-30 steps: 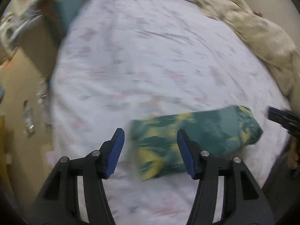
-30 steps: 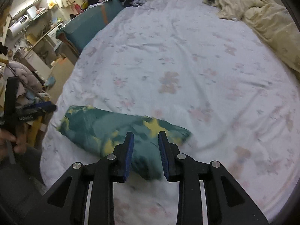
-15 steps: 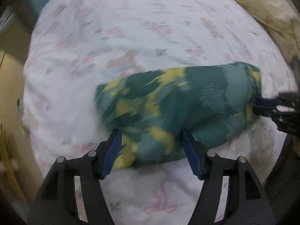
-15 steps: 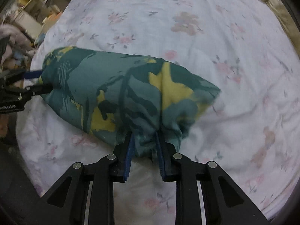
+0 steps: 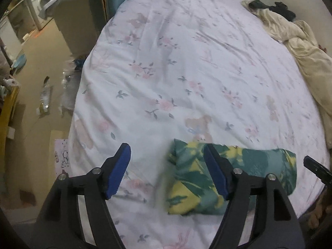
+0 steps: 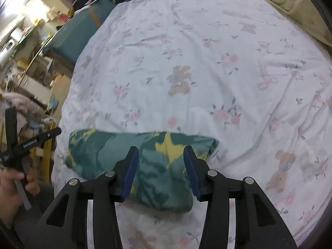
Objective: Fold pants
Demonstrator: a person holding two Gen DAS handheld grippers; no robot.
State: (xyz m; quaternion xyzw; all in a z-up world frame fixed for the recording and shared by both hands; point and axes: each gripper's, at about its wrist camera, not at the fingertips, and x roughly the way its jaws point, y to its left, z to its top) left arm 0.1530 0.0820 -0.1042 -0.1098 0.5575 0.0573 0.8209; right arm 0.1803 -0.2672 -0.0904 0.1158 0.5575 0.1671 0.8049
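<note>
Both grippers have just opened off the folded pants (image 6: 145,166), which lie released at six o'clock on the floral bedsheet (image 5: 186,72). Left gripper (image 5: 168,172) and right gripper (image 6: 158,172) stand apart, grasping nothing.

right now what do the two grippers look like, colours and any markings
Both the left gripper and the right gripper are matte black plastic, each with two angular fingers faced with blue pads and studded with round silver screw heads. In the right wrist view, the left gripper's black arm carries small white lettering, too small to read. No cables or sleeves show.
</note>
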